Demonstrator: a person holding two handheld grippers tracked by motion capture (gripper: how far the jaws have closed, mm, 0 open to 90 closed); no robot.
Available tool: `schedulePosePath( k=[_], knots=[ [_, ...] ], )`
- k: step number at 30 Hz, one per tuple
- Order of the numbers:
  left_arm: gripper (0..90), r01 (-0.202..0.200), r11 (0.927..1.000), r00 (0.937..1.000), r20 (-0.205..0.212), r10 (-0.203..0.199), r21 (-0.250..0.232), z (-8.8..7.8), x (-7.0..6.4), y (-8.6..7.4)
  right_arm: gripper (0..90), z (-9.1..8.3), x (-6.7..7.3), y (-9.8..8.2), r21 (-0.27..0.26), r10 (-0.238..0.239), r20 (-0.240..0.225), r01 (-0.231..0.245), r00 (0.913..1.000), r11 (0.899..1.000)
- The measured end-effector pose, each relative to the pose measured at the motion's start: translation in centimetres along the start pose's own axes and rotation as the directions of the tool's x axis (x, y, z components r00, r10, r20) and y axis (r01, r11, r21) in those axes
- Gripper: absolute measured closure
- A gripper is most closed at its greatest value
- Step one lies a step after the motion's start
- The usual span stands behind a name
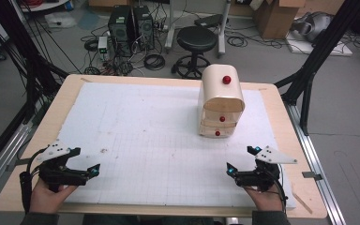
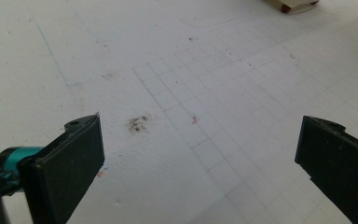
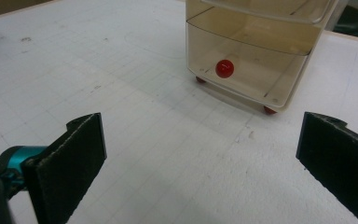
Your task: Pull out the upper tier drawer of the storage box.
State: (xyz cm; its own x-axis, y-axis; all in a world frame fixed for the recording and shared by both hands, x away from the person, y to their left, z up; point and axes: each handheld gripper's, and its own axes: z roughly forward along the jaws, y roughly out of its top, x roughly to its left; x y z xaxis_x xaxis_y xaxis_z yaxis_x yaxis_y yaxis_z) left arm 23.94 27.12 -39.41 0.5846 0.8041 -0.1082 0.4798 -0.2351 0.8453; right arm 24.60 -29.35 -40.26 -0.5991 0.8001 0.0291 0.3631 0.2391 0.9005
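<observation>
**Small drawer cabinet on a gridded counter, both grippers held apart from it**

A wooden-edged counter (image 1: 18,154) carries a white sheet (image 1: 145,131) ruled with a faint grid and marked by a few small dark stains; beyond it the floor is strewn with cables, two black computer towers (image 1: 131,24), a black stool (image 1: 196,40) and cardboard boxes (image 1: 276,16).

The drawer cabinet (image 1: 221,101) stands toward the far right of the sheet. It is cream plastic with a rounded top, translucent smoky drawer fronts stacked one above another, each with a round red knob (image 3: 224,68), and small red feet. No label or writing can be read on it.

The left gripper (image 1: 86,161) is held well to the near left of the cabinet, its fingers (image 2: 70,163) spread wide over bare sheet. The right gripper (image 1: 242,160) sits near and slightly right of the cabinet, facing its lowest drawer, fingers (image 3: 70,165) also spread wide with nothing between them.
</observation>
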Motion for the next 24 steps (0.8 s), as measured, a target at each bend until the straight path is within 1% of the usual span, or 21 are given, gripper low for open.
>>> schedulePosePath(
  k=[2,5,8,9,10,12,13,15,16,18,20,24],
  knots=[
    [1.7,-0.002,1.0,1.0,-0.002,0.002,0.001,0.0,0.0,0.0,0.3,0.1,0.1,0.0,0.0,-0.007,0.005,0.007,1.0,1.0],
    [1.7,0.002,1.0,1.0,-0.003,-0.002,0.001,0.0,-0.1,-0.1,0.3,0.1,0.3,0.2,0.001,-0.002,0.014,0.002,0.9999,1.0],
    [1.7,0.003,1.0,1.0,-0.003,-0.003,0.003,0.0,-0.1,-0.2,0.3,0.2,0.5,0.3,-0.01,0.004,0.037,-0.004,0.9993,1.0],
    [1.7,0.002,1.0,1.0,-0.001,-0.001,0.004,0.0,0.0,-0.2,0.3,0.2,0.5,0.3,-0.01,0.004,0.037,-0.004,0.9993,1.0],
    [1.7,0.001,1.0,1.0,-0.004,-0.001,0.004,0.0,-0.1,-0.2,0.3,0.2,0.6,0.4,-0.013,0.003,0.051,-0.002,0.9987,1.0],
    [1.7,0.001,1.0,1.0,-0.004,-0.001,0.002,0.0,-0.1,-0.2,0.3,0.2,0.7,0.5,-0.016,0.003,0.053,-0.002,0.9986,1.0],
    [1.7,0.001,1.0,1.0,-0.005,-0.001,0.003,0.0,-0.1,-0.2,0.3,0.3,0.8,0.7,-0.028,0.008,0.069,-0.006,0.9976,1.0],
    [1.7,0.007,1.0,0.9999,-0.008,-0.007,0.0,-0.1,-0.1,-0.3,0.3,0.3,0.9,0.8,-0.033,0.011,0.071,-0.008,0.9974,0.999],
    [1.7,0.004,1.0,1.0,-0.008,-0.004,0.003,-0.1,-0.1,-0.3,0.3,0.4,1.1,1.0,-0.047,0.013,0.082,-0.009,0.9965,0.999],
    [1.7,0.006,1.0,0.9999,-0.009,-0.006,0.004,-0.2,0.0,-0.3,0.3,0.5,1.1,1.1,-0.05,0.013,0.087,-0.008,0.9961,0.999],
    [1.7,0.005,1.0,0.9999,-0.01,-0.005,0.003,-0.1,0.0,-0.3,0.3,0.6,1.4,1.3,-0.057,0.019,0.102,-0.013,0.9946,0.998],
    [1.7,0.009,1.0,0.9999,-0.007,-0.009,0.001,0.0,-0.1,-0.3,0.3,0.9,1.9,1.8,-0.079,0.025,0.154,-0.013,0.9877,0.997]
  ],
)
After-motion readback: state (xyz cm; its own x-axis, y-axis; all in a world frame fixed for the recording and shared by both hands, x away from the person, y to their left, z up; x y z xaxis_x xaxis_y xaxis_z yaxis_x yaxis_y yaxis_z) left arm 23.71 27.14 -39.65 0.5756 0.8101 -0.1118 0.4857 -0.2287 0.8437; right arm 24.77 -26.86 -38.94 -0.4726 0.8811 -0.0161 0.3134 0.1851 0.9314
